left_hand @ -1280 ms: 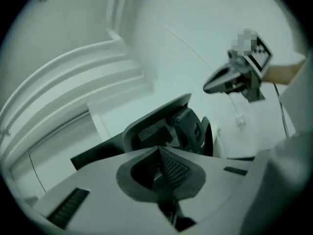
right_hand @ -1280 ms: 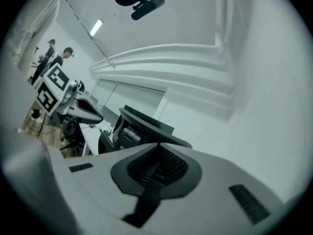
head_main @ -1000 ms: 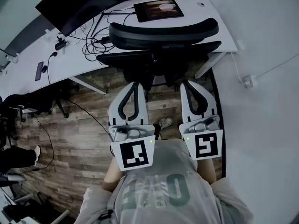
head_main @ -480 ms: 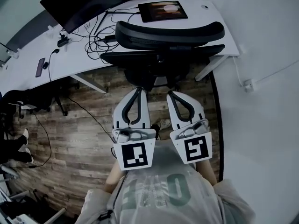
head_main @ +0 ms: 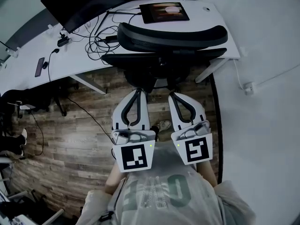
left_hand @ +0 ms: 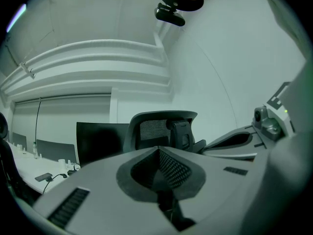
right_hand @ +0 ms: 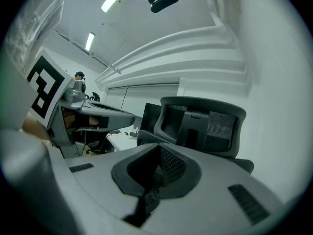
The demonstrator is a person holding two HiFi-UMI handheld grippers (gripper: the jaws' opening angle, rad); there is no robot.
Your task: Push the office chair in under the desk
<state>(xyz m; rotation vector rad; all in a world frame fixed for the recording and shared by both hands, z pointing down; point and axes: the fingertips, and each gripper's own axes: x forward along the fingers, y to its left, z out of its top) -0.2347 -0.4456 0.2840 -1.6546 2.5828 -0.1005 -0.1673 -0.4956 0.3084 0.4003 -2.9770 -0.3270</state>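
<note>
The black office chair (head_main: 171,36) stands against the white desk (head_main: 28,71), its seat partly under the desktop and its curved backrest toward me. My left gripper (head_main: 137,92) and right gripper (head_main: 172,95) are side by side just behind the chair base. Both point at it and both are shut on nothing, a short gap away from it. From the left gripper (left_hand: 157,151) view, the mesh backrest (left_hand: 161,129) rises just past the closed jaws. It also fills the area ahead of the right gripper (right_hand: 159,148), where the chair (right_hand: 205,124) stands upright.
On the desk are a dark monitor (head_main: 93,1), a lit tablet (head_main: 164,11), tangled cables (head_main: 93,41) and a phone (head_main: 39,67). A white wall with a socket (head_main: 248,86) runs close on the right. Another chair's base (head_main: 28,107) and someone's feet (head_main: 21,137) are at the left.
Both grippers have drawn back a little from the chair base. The right gripper has swung left, closer to the left one. The chair sits slightly deeper at the desk.
</note>
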